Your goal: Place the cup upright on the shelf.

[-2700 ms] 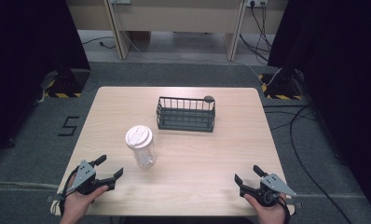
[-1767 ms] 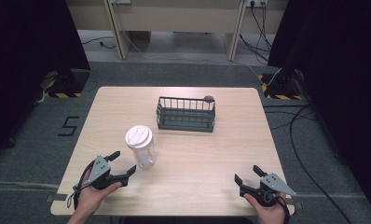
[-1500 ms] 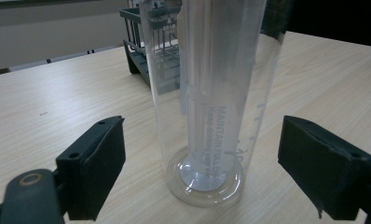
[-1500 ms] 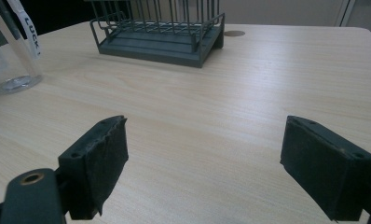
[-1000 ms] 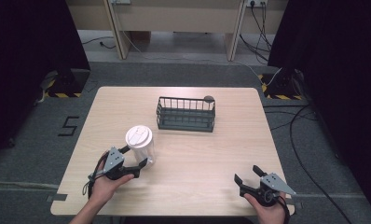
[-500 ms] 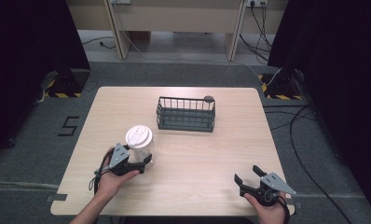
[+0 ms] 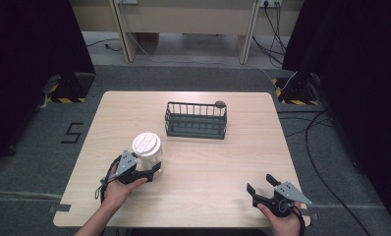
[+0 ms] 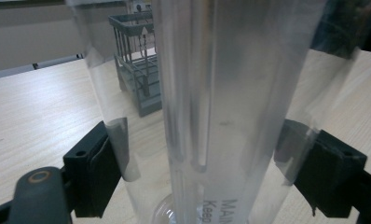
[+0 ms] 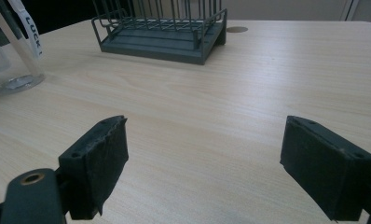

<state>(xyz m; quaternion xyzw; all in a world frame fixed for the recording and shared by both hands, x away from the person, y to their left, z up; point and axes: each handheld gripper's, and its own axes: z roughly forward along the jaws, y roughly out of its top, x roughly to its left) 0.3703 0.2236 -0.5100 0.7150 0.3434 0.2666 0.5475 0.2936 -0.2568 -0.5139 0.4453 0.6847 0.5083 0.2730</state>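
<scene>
**Closing in on the cup**

Now that the left gripper (image 7: 153, 171) has crossed the pale wood-grain surface (image 7: 223, 162), brackets the clear ribbed plastic cup (image 7: 148, 152) near the front-left, jaws wide, not yet clamped. Beyond, dark wire basket (image 7: 196, 120). Right gripper (image 7: 260, 185): parked, jaws wide, empty.

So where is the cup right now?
In the high view the cup stands upright on the left front part of the table, between the jaws of the left gripper, nearer the person than the basket.
</scene>
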